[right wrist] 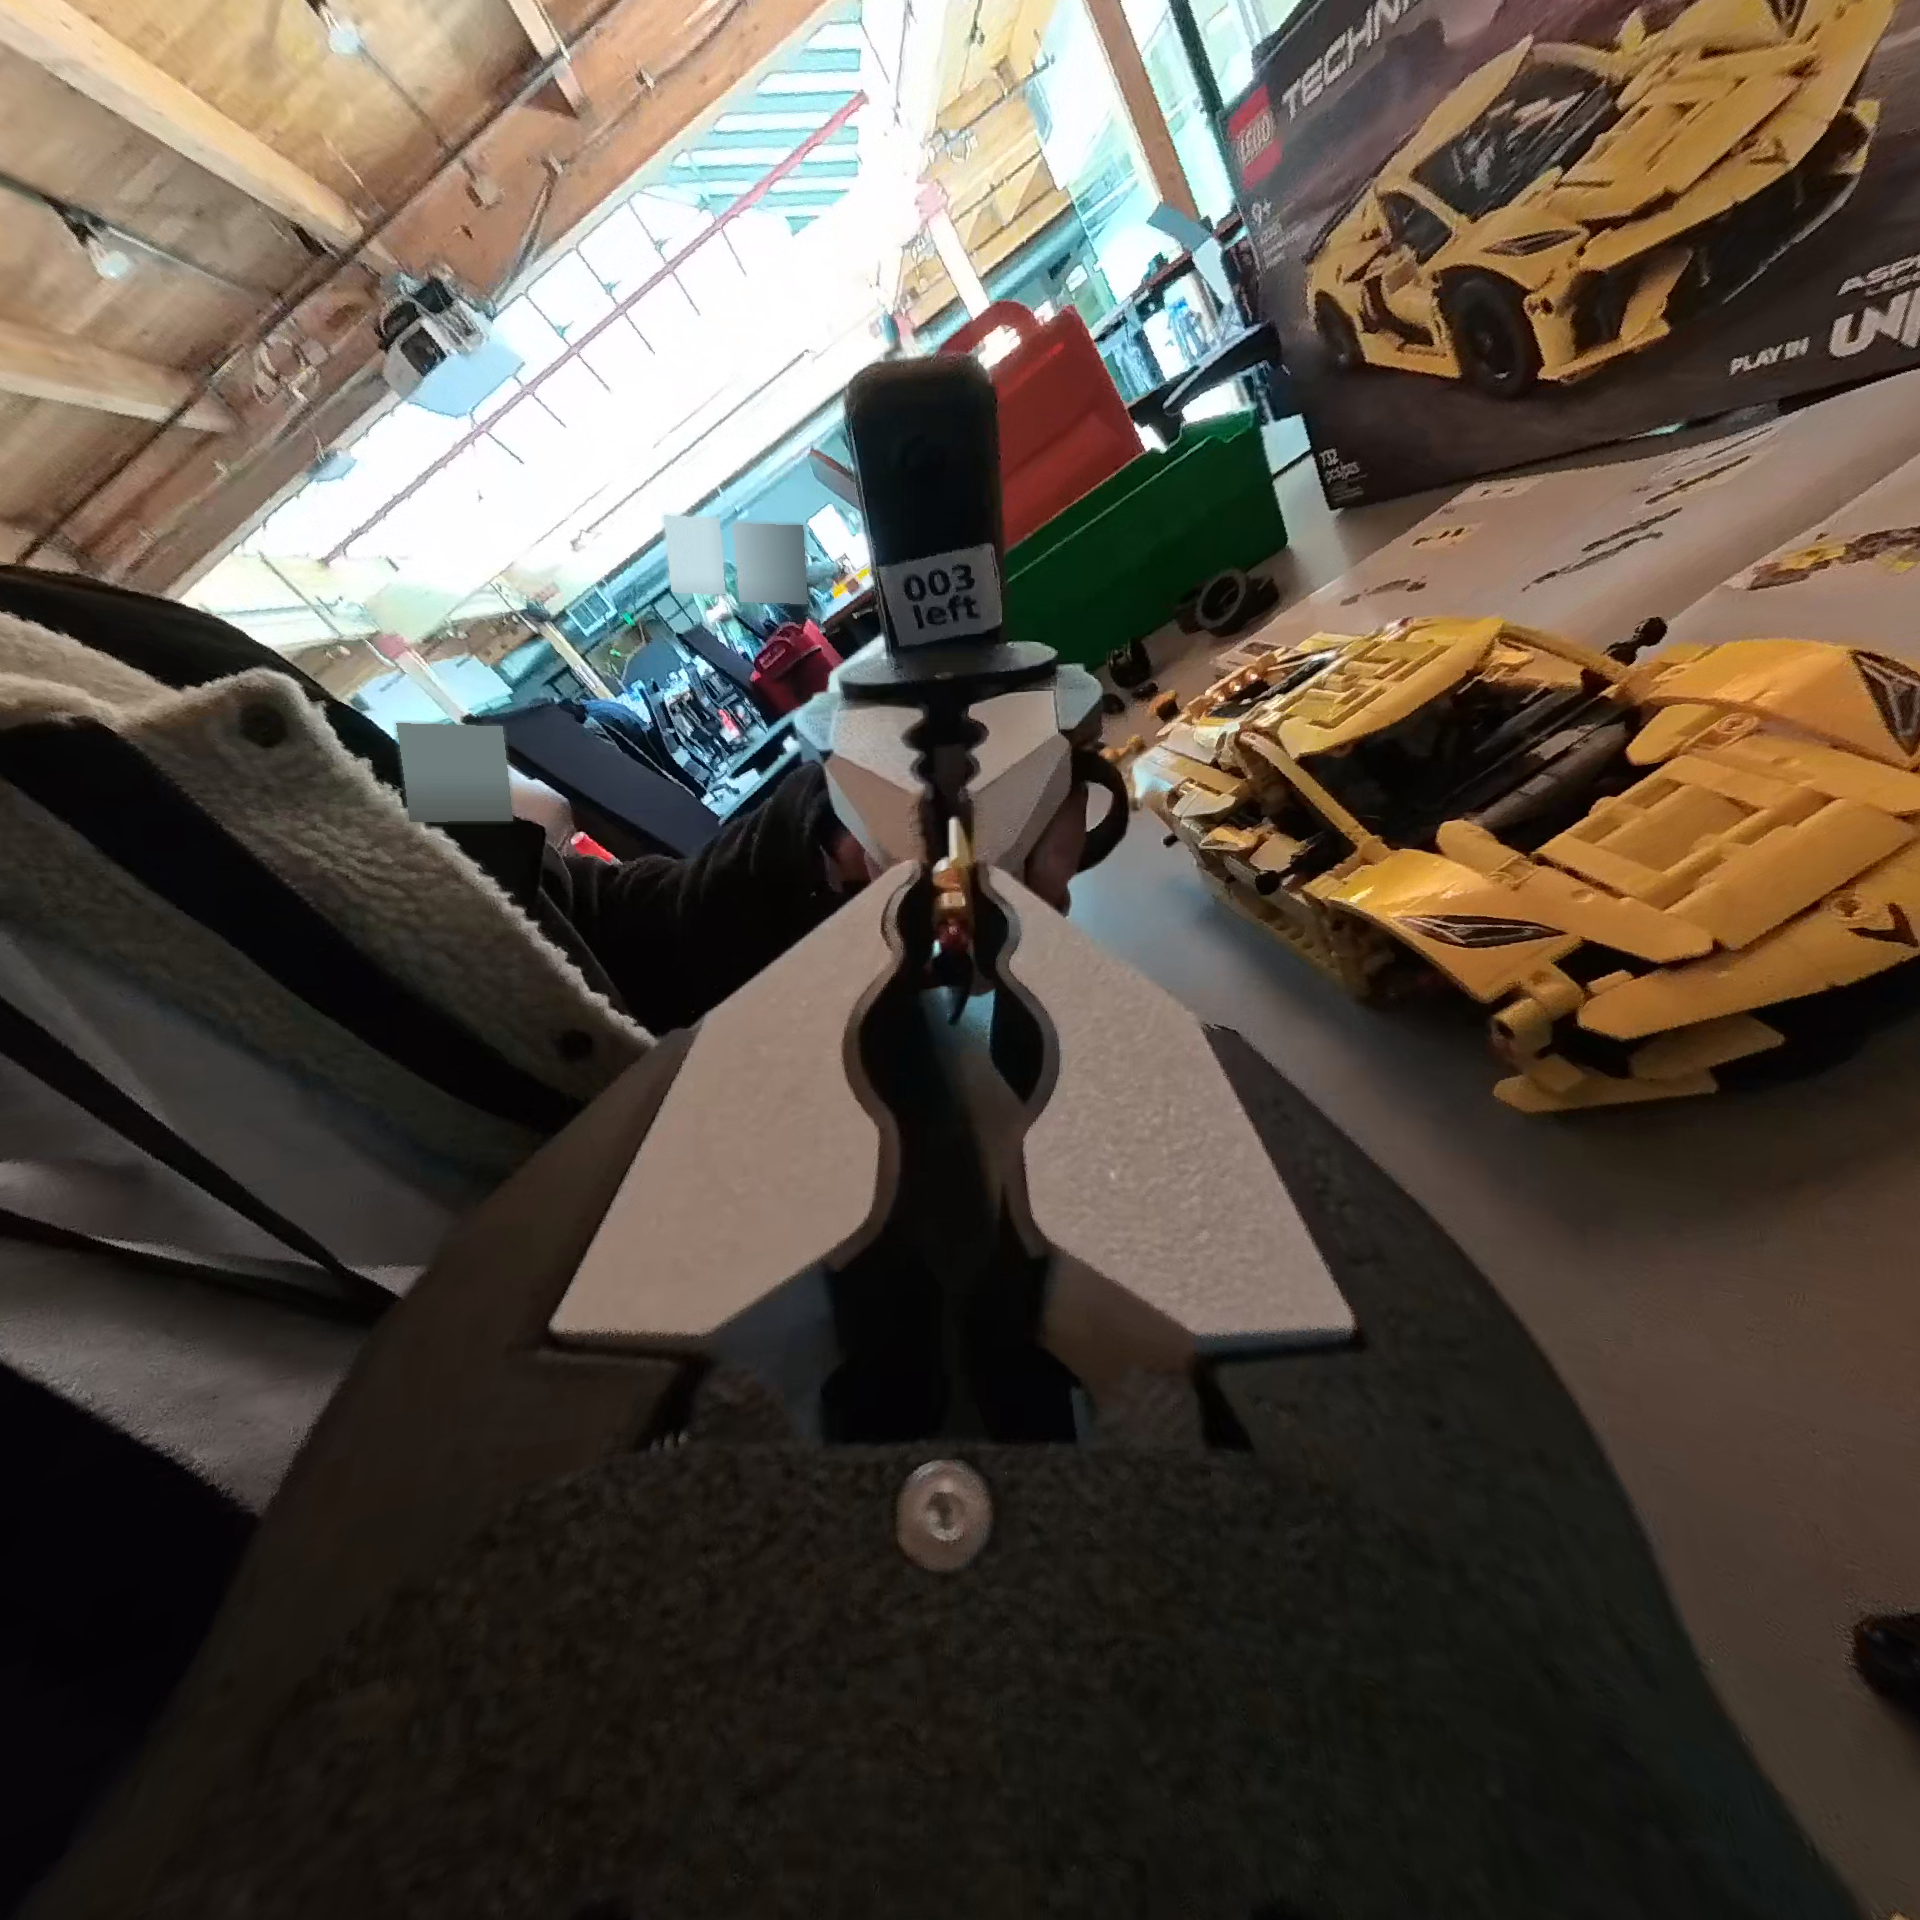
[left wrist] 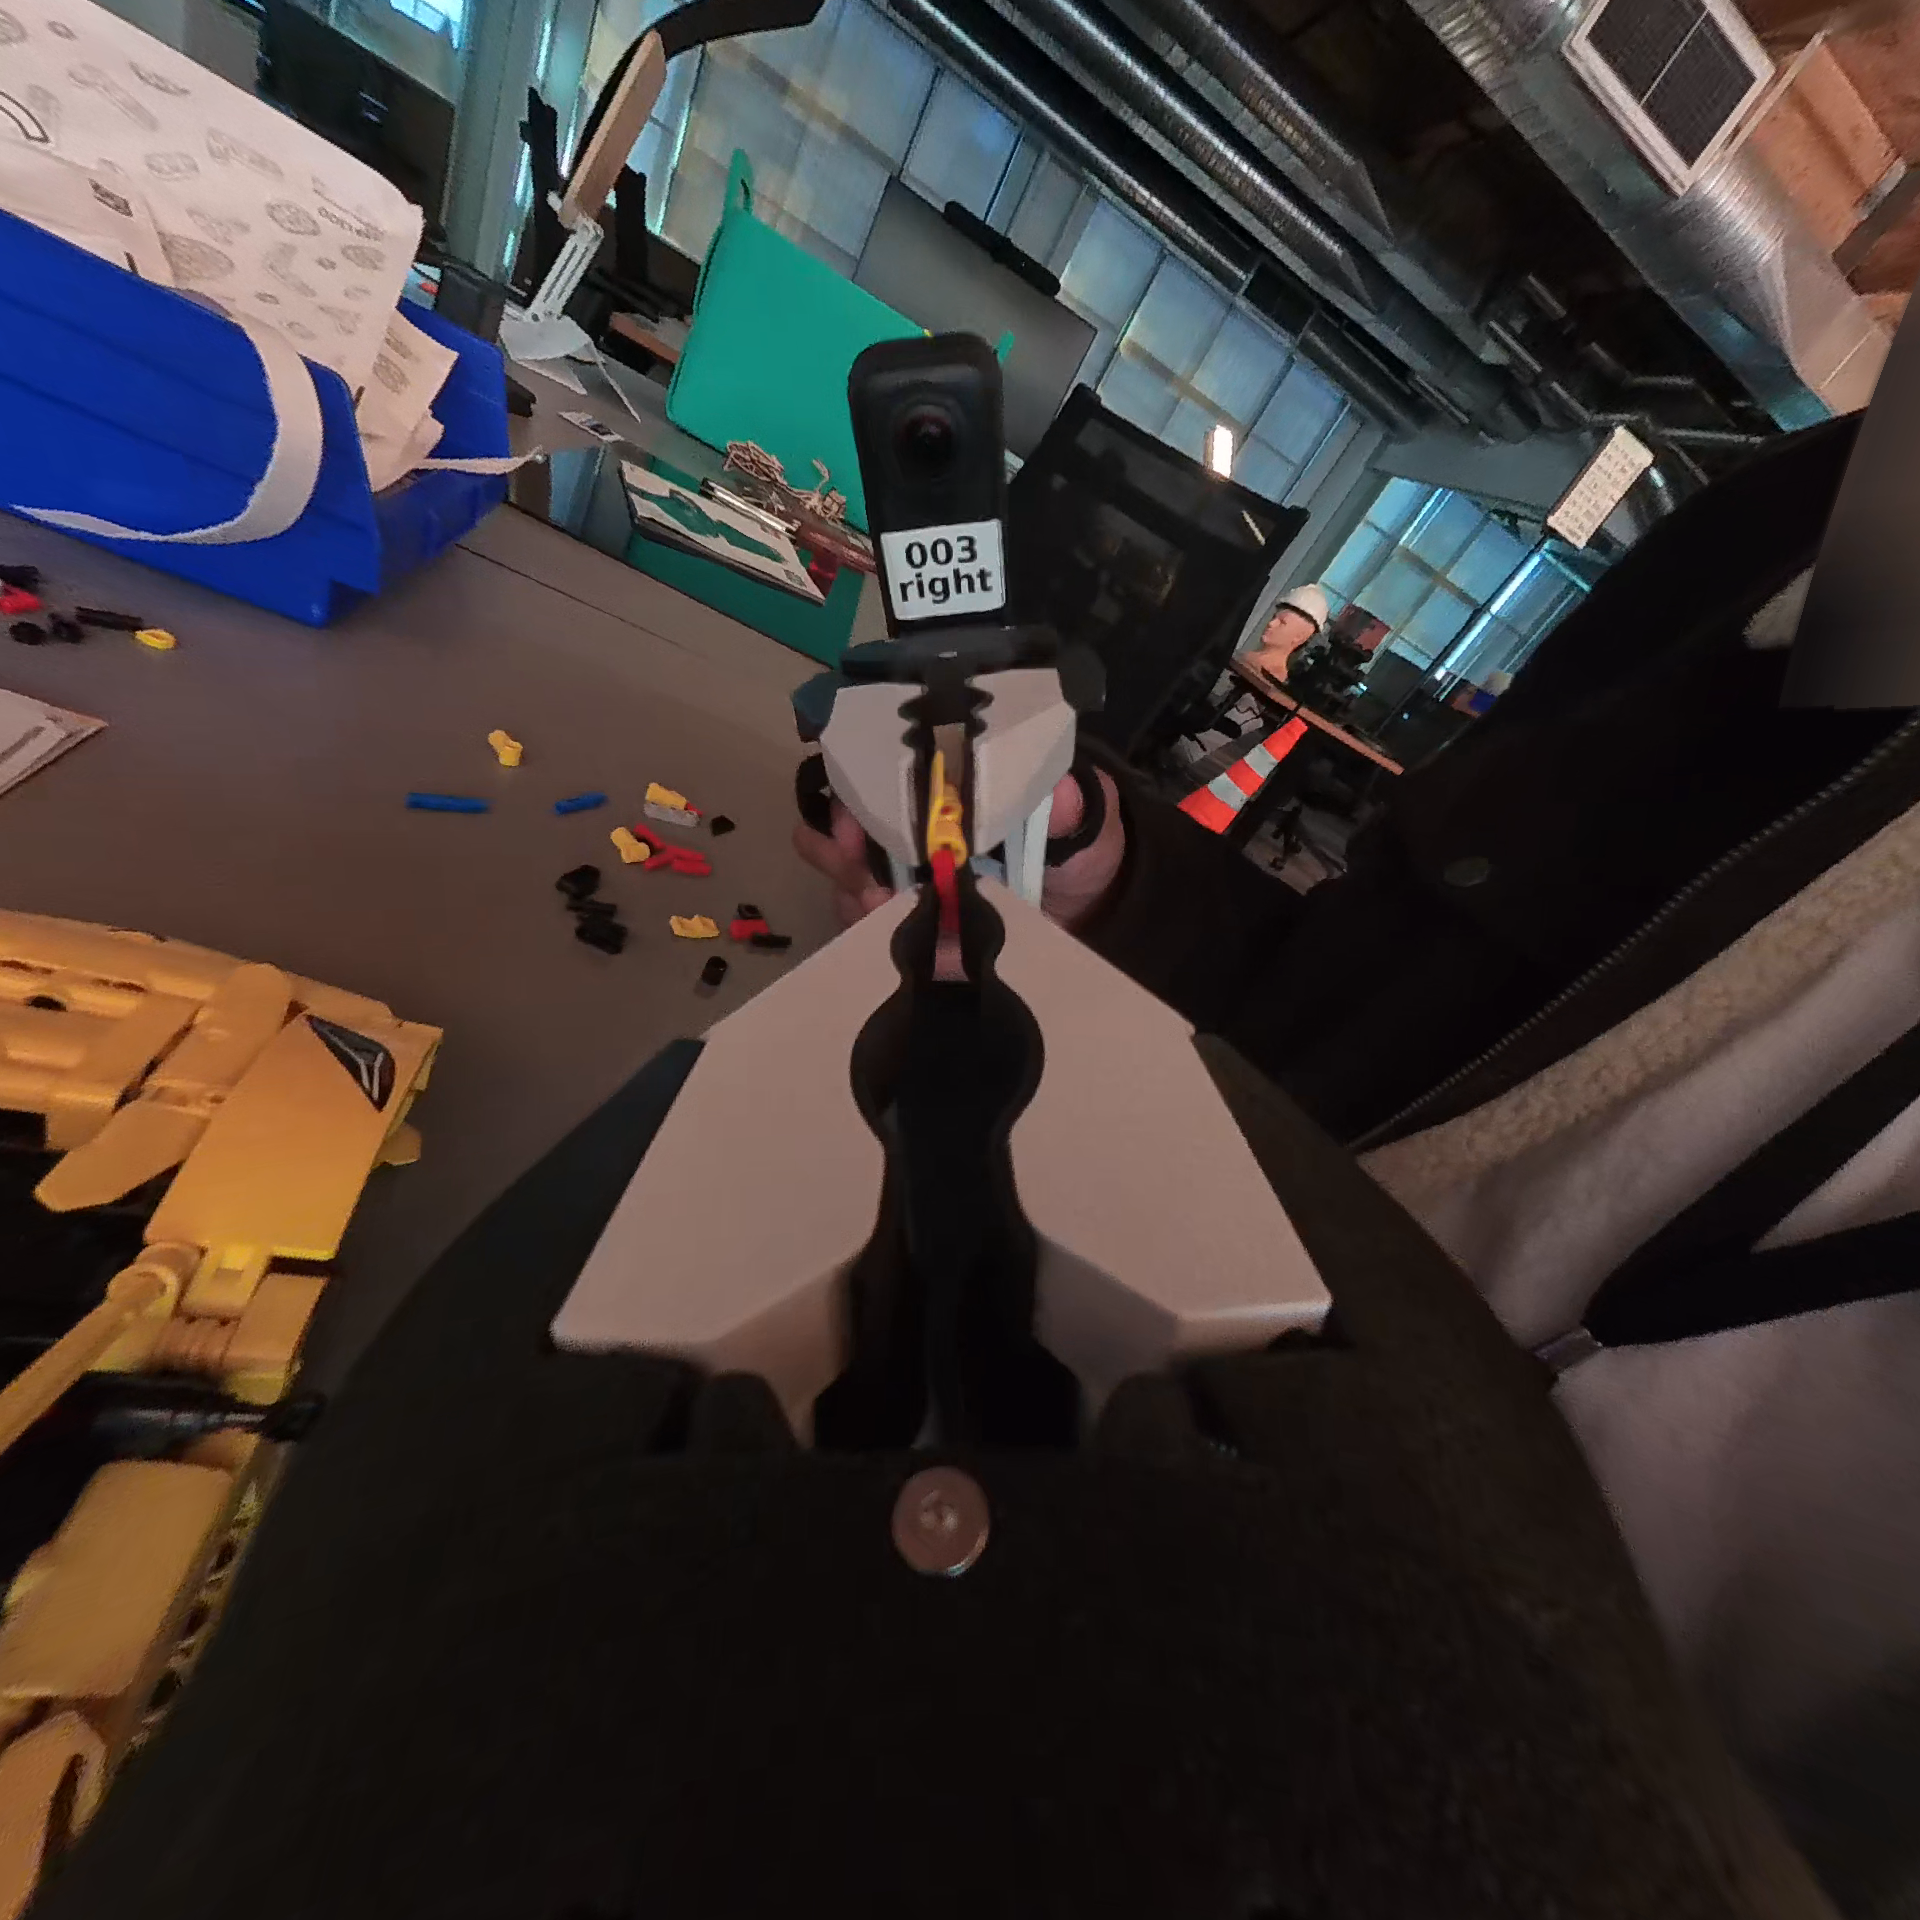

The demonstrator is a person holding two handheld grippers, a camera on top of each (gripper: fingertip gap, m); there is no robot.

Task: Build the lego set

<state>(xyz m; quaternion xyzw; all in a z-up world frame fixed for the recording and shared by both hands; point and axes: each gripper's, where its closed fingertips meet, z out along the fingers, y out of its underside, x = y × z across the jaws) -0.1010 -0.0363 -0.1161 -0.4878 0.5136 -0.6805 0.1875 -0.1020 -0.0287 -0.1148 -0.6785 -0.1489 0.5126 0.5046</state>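
The two tongs are facing each other tip to tip above the tabletop (left wrist: 312, 831). The left tongs (left wrist: 948, 914) are sitting narrow, pinching a red pin (left wrist: 943, 883); the right tongs (right wrist: 951, 914) are likewise narrow, gripping a small yellow connector (left wrist: 945, 816) that is meeting the pin end on. A partly built yellow lego car (right wrist: 1538, 862) is lying on the tabletop beside them, and loose yellow, red, blue and black pieces (left wrist: 644, 862) are lying scattered farther off, near a blue bin (left wrist: 156, 436).
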